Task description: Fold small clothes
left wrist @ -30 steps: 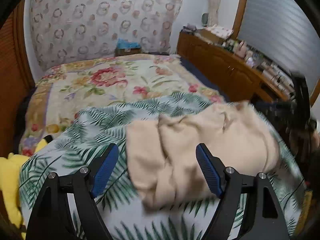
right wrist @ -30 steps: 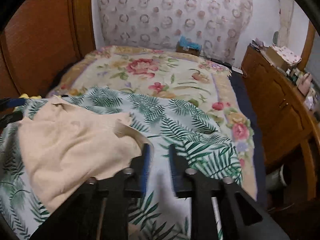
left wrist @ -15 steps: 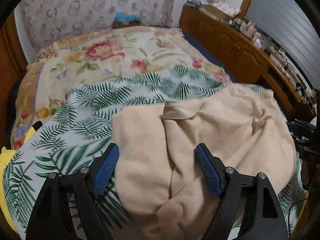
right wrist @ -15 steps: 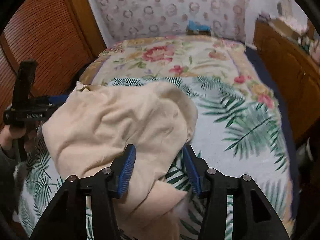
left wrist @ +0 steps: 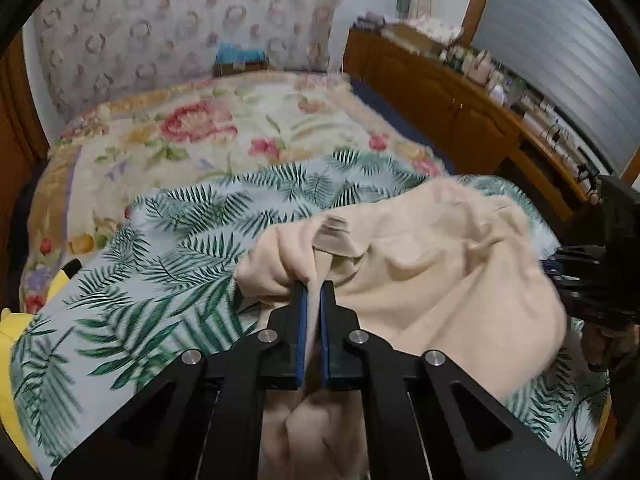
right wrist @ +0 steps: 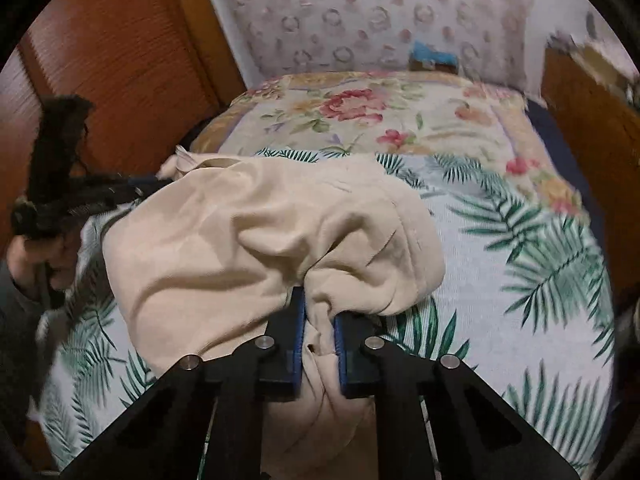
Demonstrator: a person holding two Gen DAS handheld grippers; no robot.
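Garment, beige, soft, rumpled, lies bunched on palm-print sheet over floral bed. Left gripper and right gripper have just closed, each pinching a fold. Sheet's far half lies bare.

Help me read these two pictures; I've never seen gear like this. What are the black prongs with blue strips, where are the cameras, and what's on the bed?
There is no robot here. A person holds a hand-operated gripper in each hand, and each carries a wide-angle camera looking along its two fingers. One picture comes from the left gripper, the other from the right gripper. The blue strips are its pads. On the bed lies a leaf-print sheet over a floral cover, and on the sheet a beige garment. Both grippers' jaws have just been closing and now pinch folds of that garment. Each view also shows the other gripper blurred at its edge.
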